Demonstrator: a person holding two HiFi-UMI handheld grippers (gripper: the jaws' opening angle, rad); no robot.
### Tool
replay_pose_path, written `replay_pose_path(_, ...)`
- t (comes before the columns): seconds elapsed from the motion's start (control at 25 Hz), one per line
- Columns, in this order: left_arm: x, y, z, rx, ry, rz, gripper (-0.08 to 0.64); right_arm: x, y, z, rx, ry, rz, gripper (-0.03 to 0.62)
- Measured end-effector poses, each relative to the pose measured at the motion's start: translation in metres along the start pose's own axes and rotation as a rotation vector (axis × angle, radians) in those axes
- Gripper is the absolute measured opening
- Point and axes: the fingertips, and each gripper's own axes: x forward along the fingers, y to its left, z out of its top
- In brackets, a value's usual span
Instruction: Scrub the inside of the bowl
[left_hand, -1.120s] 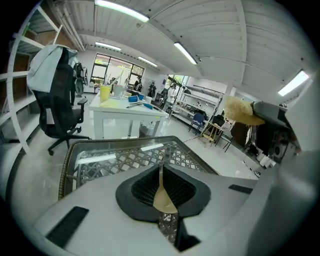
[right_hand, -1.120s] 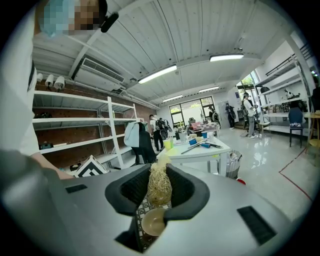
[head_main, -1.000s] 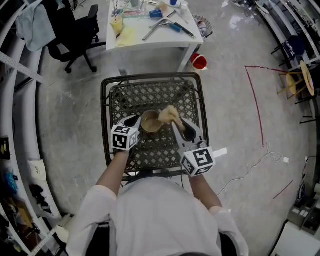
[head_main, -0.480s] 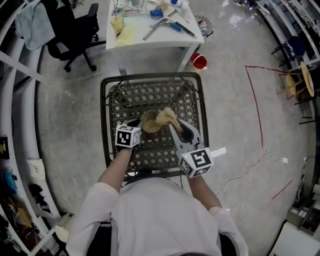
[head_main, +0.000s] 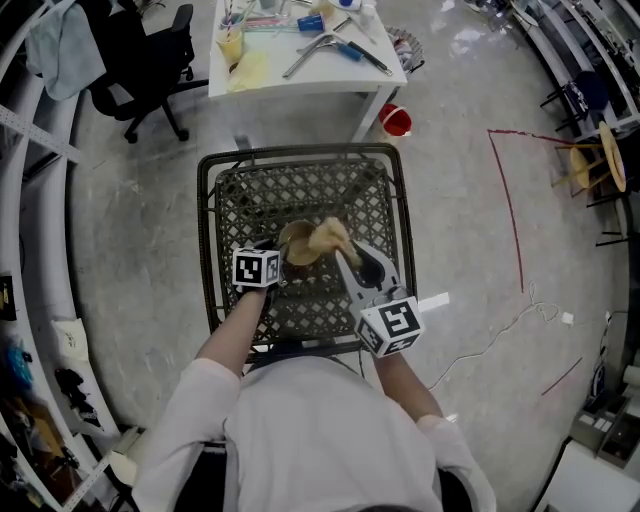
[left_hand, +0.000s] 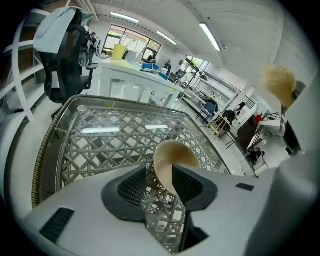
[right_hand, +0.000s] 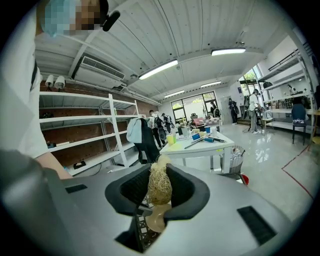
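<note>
Left gripper (left_hand: 160, 186) is down at the bowl (head_main: 296, 245) and its jaws have just been opening: they now stand wide apart, the bowl's tan rim upright in the gap between them, closer to the right-hand pad, with bare lattice showing on the other side, so nothing is squeezed. The bowl is near the middle of the bench (head_main: 300, 188), a dark-framed lattice top, a little toward the person; its base is hidden behind the jaws, so whether it is flat or tipped cannot be told. Over on the other side, the right gripper (right_hand: 159, 194) has its jaws clamped on the scrubber (head_main: 328, 236), a pale, stringy tuft that sticks up past the pads. From the head view that tuft sits right at the bowl's right-hand rim, overlapping its edge; whether it touches is not clear. The right gripper view shows the bowl's rim just below the tuft. Behind the bench stand a white table (head_main: 300, 78) with tools on it, a red bucket (head_main: 397, 122) beside its leg, and a black chair (head_main: 140, 62) off to the left.
</note>
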Motion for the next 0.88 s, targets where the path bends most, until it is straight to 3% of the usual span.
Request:
replay_pose_path(0.6,0.024,0.001,-0.018,-0.084,0.089,-0.034,0.15,-0.001,-0.007,-0.002,0.002,0.014,-0.019,0.1)
replay_pose_path(0.88,0.024,0.001,-0.013,-0.08,0.065,-0.01,0.071,-0.005,-0.009,-0.002,0.002,0.013,-0.029,0.1)
